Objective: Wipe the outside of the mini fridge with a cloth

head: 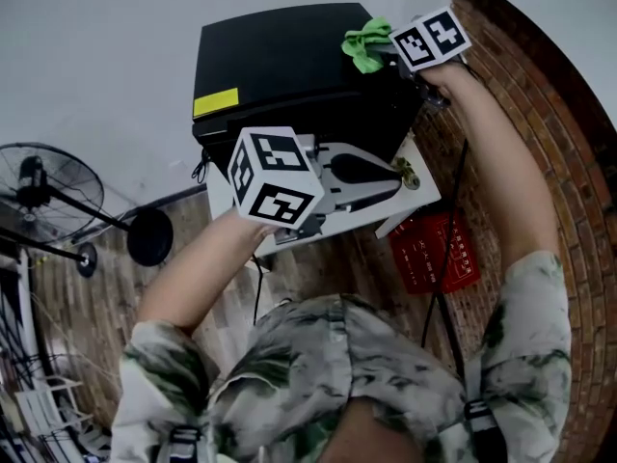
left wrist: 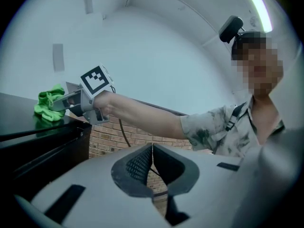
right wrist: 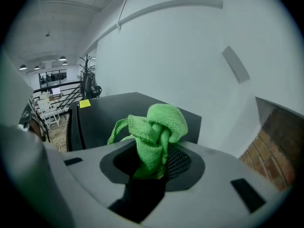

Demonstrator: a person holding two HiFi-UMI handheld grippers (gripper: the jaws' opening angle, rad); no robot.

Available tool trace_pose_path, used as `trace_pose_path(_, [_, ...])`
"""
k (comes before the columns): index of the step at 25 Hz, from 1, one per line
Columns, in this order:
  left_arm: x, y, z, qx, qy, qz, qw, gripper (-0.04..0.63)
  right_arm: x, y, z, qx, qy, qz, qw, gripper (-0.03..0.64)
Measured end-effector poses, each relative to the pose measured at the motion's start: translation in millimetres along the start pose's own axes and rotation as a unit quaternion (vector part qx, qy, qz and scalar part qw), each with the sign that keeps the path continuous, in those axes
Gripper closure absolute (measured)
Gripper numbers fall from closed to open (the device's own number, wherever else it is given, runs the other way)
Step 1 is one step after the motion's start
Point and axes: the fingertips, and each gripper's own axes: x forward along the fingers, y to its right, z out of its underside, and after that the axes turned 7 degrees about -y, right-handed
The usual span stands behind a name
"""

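Observation:
The black mini fridge (head: 289,75) stands on a low white stand, with a yellow sticker (head: 215,101) on its top. My right gripper (head: 384,48) is over the top's far right corner, shut on a bunched green cloth (head: 366,44). In the right gripper view the cloth (right wrist: 154,134) bulges out from between the jaws (right wrist: 154,163), above the fridge top (right wrist: 109,110). My left gripper (head: 400,172) hangs in front of the fridge with its jaws shut and nothing between them (left wrist: 152,167). In the left gripper view the cloth (left wrist: 50,109) rests against the fridge's top (left wrist: 28,127).
A brick wall (head: 540,114) runs along the right and a white wall (head: 96,46) stands behind the fridge. A red crate (head: 434,254) sits by the white stand (head: 424,196). At the left a black floor fan (head: 48,196) stands on wooden flooring. A cable hangs beside my right arm.

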Motion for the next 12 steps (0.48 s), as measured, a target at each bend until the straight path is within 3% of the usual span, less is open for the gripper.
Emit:
trace_pose_path(6, [-5.8, -10.0, -2.0, -0.001, 0.002, -0.009, 1.0, 0.568, -5.4, 27.9, 7.9, -0.012, -0.029, 0.03, 0.999, 0.466])
trace_pose_path(12, [-16.9, -18.0, -1.7, -0.002, 0.001, -0.018, 0.9998, 0.568, 14.6, -20.5, -61.0, -0.05, 0.011, -0.013, 0.999, 0.466])
